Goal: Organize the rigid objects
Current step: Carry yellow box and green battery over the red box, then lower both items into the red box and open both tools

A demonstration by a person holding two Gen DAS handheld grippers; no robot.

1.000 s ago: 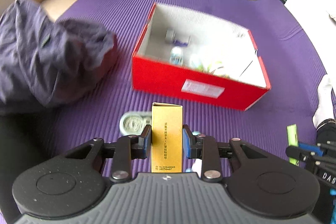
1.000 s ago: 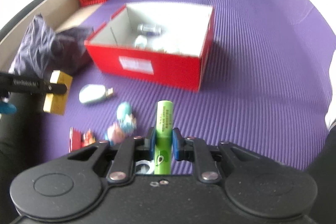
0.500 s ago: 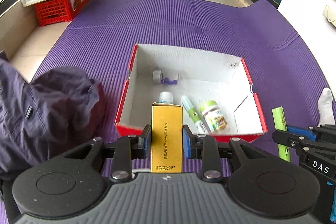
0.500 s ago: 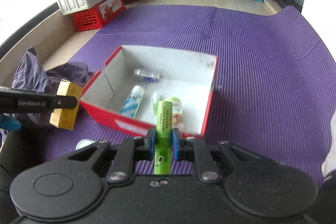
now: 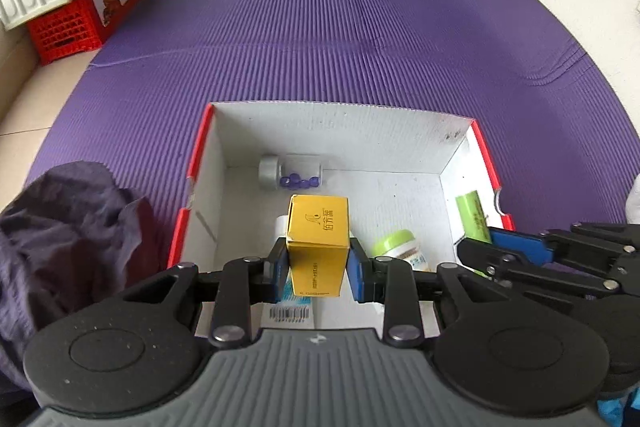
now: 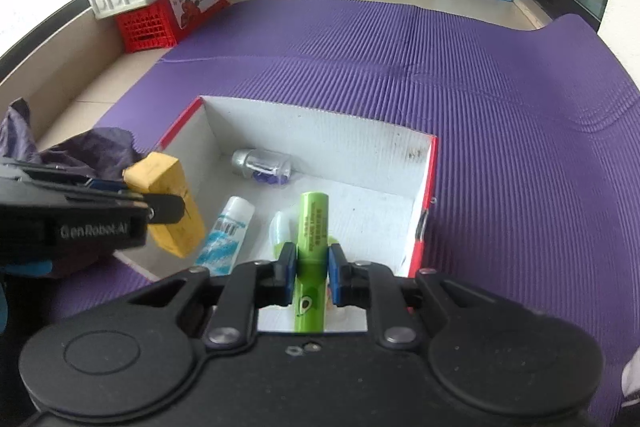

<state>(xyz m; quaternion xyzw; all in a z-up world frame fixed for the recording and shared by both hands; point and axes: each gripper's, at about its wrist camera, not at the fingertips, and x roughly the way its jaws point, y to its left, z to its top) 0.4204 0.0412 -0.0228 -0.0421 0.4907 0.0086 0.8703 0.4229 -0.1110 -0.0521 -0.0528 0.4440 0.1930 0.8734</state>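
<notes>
Left gripper point(image 5: 318, 261): clamped on a yellow carton point(image 5: 319, 245), held over the near left part of the box.
Right gripper point(image 6: 313, 269): clamped on a green tube point(image 6: 312, 247), held over the near right part of the box.
Red box point(image 5: 340, 119): open, white inside, on a purple mat point(image 5: 320, 47).
Inside box: clear vial of purple beads point(image 5: 290, 173), blue-and-white tube point(image 6: 226, 237), green-capped jar point(image 5: 400, 247).
Left of box: dark cloth point(image 5: 60, 235).
</notes>
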